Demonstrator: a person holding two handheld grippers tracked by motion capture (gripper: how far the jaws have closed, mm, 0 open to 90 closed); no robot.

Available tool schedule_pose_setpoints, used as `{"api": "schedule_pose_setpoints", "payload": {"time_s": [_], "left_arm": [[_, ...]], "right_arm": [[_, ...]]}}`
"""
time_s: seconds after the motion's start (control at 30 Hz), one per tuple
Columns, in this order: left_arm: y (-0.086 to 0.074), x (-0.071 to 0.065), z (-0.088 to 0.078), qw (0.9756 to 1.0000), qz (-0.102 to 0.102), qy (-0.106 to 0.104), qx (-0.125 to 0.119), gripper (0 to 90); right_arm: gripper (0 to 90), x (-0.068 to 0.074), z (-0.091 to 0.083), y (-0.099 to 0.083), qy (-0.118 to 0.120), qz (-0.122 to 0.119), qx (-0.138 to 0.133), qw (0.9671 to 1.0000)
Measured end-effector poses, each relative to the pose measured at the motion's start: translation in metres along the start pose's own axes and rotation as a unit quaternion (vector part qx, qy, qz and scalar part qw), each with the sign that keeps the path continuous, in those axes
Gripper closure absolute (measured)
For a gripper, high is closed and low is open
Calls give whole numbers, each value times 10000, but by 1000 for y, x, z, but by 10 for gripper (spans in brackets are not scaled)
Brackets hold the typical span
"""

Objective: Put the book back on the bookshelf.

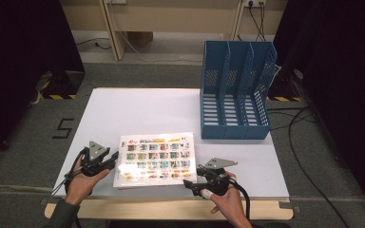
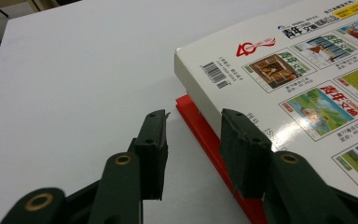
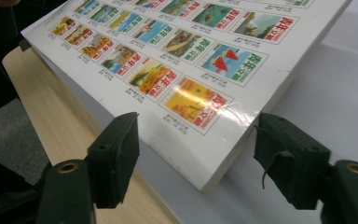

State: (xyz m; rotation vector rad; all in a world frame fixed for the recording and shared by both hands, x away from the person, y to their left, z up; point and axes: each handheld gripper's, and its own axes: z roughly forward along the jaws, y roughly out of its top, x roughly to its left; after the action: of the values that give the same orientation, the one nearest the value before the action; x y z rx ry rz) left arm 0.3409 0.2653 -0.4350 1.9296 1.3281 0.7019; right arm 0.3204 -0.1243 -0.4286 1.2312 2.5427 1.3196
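A thick white book (image 1: pixel 154 160) with many small colour pictures on its cover lies flat on the white table (image 1: pixel 138 109), near the edge where the person stands. In the left gripper view a thin red cover (image 2: pixel 204 131) peeks out from under the book along its side.

The left gripper (image 1: pixel 105 160) is at the left end of the book. In the left gripper view its two black jaws are closed as far as they go here. One jaw lies on top of the white cover at the edge, and the other jaw stands on the table side of the red cover. The pictures do not show for sure that the pads pinch the book.

The right gripper (image 1: pixel 193 184) is at the near right corner of the book. In the right gripper view its jaws stand wide apart, one on each side of that corner, and neither pad touches the book. The corner pokes into the gap between them.

A blue plastic file rack (image 1: pixel 235 90) with three slots stands on the far right part of the table, well apart from the book. A person's hands hold both grippers from the near side.
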Motion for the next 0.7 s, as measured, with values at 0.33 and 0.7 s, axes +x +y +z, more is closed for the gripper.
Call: {"api": "schedule_pose_setpoints", "payload": {"time_s": [0.33,0.7], "left_arm": [[2,-14,-1,9995,243,-182,18,472],[0,-7,2,9997,50,-245,-17,345]], "right_arm": [[285,-43,11,14,164,815,-228,9963],[295,-71,28,27,801,1275,-47,9886]]}}
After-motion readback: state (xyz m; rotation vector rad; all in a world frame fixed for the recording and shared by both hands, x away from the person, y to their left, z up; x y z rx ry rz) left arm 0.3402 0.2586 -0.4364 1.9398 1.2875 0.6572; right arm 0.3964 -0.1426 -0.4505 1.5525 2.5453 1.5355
